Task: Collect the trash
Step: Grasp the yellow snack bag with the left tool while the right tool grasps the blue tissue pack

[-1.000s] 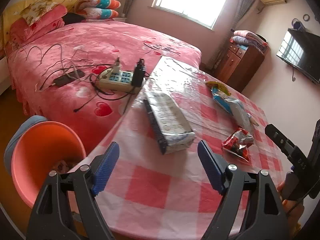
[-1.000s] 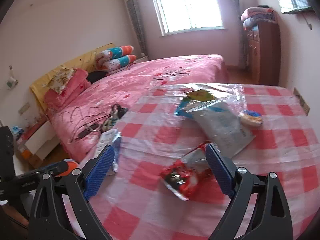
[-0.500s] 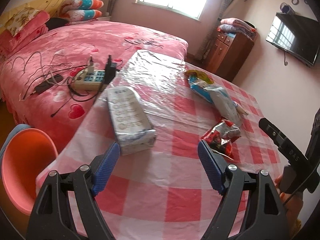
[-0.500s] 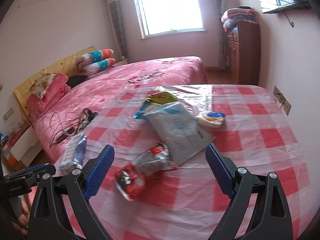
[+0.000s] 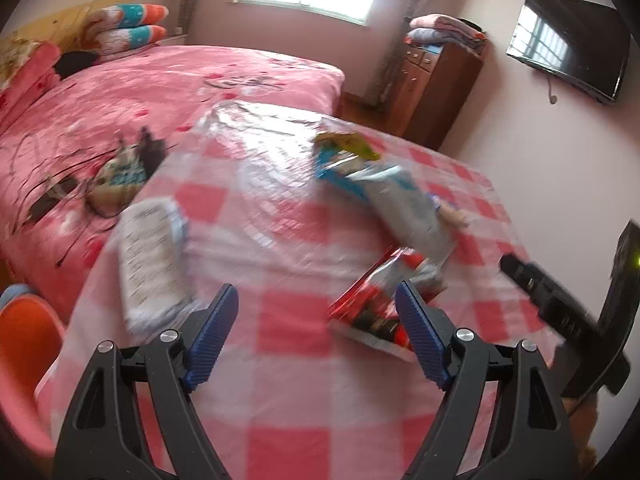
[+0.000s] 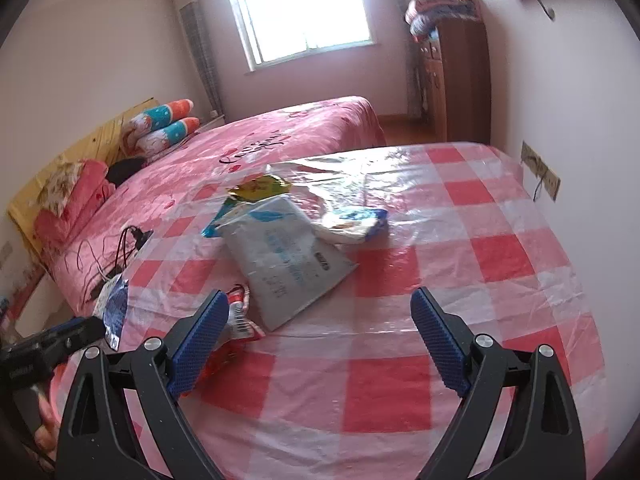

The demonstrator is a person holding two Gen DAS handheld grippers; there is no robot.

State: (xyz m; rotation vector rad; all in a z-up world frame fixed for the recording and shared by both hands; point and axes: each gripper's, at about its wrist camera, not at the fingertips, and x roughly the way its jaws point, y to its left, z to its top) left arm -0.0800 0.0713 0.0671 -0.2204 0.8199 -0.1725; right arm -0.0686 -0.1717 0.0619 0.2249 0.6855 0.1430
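Observation:
Trash lies on a table with a pink checked cloth [image 5: 288, 320]. In the left wrist view a white and blue carton [image 5: 150, 264] sits left of my open left gripper [image 5: 316, 292]. A red snack wrapper [image 5: 368, 304] lies just beyond its right finger. A grey-white bag [image 5: 408, 208] overlaps a blue and yellow wrapper [image 5: 344, 152] farther back. My right gripper [image 6: 319, 296] is open and empty over the cloth. The grey-white bag [image 6: 288, 256] lies ahead of it. The red wrapper [image 6: 240, 312] is partly hidden by its left finger. A small white and blue packet [image 6: 352, 224] rests behind.
An orange bin [image 5: 24, 344] stands beside the table's left edge. A pink bed [image 5: 140, 92] carries a power strip [image 5: 120, 176] and cables. A wooden dresser [image 5: 436, 84] and a wall television [image 5: 568, 44] are at the back right. A wall socket [image 6: 540, 170] is beside the table.
Both grippers have swung to the right over the table. The carton slid from centre to left in the left view. The red wrapper slid leftward behind the right gripper's left finger.

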